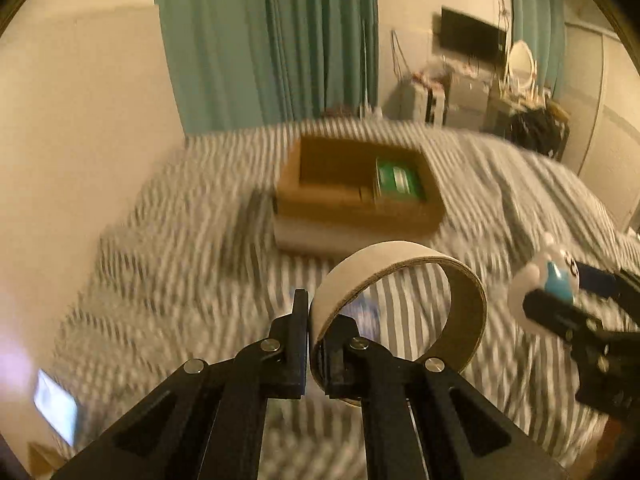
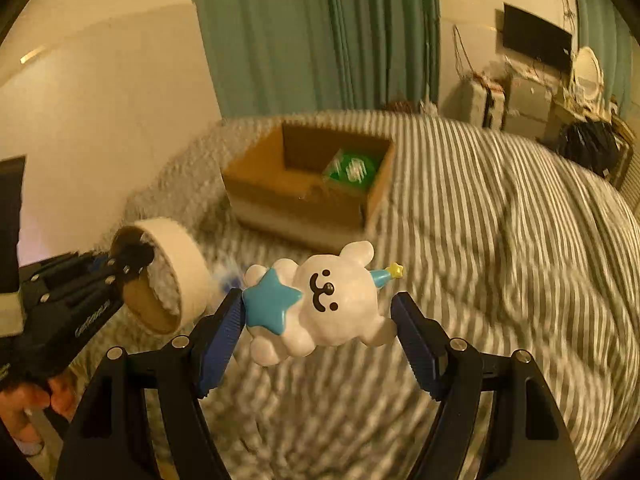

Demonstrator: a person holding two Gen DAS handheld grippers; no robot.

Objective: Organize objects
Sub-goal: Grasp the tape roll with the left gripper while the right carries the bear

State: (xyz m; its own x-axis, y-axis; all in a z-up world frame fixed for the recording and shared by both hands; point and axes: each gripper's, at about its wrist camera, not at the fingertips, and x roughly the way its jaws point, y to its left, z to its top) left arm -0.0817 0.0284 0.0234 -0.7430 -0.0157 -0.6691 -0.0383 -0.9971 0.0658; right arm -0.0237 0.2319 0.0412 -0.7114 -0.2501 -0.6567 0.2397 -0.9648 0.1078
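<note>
Left wrist view: an open cardboard box (image 1: 356,196) on the striped bed (image 1: 160,272) holds a green packet (image 1: 398,182); the left tool (image 1: 314,340) pinches a cardboard tape ring's (image 1: 400,308) wall.

Right wrist view: the right tool (image 2: 318,316) clamps a glossy white bunny figurine (image 2: 336,304) with blue star, near the box (image 2: 308,184)

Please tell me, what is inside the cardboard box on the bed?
Inside the cardboard box one green packet with white print lies at the right side. The rest of the visible floor looks bare. The near wall hides the floor just behind it, and blur hides small details.
</note>
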